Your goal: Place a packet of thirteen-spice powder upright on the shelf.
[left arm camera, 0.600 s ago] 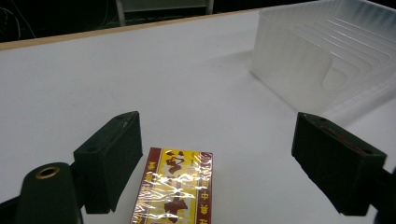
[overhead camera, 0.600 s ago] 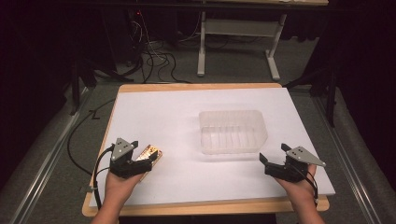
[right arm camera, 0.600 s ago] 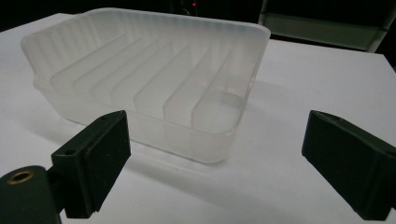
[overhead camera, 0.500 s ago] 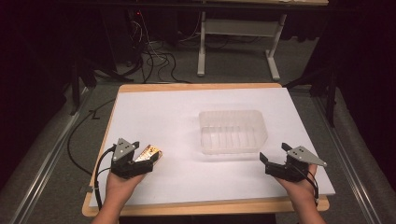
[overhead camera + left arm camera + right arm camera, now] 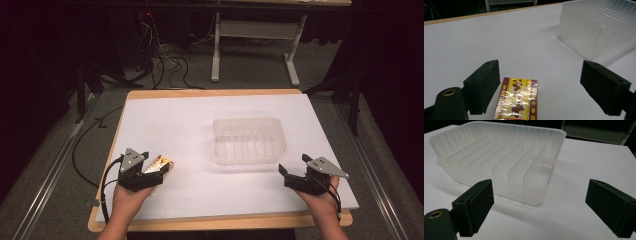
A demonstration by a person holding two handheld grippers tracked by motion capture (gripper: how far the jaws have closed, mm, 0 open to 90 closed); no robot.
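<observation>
Right, the left gripper (image 5: 156,174) sits at the near left of the table (image 5: 200,220), jaws spread wide, and between them lies a small red-and-yellow box (image 5: 161,163) flat on the white sheet (image 5: 190,130). In the left gripper view the box (image 5: 517,100) is wrapped in shiny film and lies much closer to the left-hand jaw, just beside it, though contact cannot be told; a broad gap of bare sheet (image 5: 499,37) separates it from the other jaw. Nothing is pinched.

Over on the near right, the right gripper (image 5: 287,176) is also spread open, jaws empty, pointing in toward the middle of the table. The person's hands wrap both tools from below, the left hand (image 5: 127,200) and the right hand (image 5: 320,200) coming in over the table's front edge.

Out beyond the tongs, a clear plastic tray (image 5: 249,141) with ribbed dividers stands near the centre of the sheet, empty as far as can be seen. In the right gripper view the tray (image 5: 499,157) lies just ahead, its near corner sitting between the two jaws but beyond their tips. In the left gripper view the tray (image 5: 599,27) stands off to the upper right, well apart from the box, with open sheet between them.
</observation>
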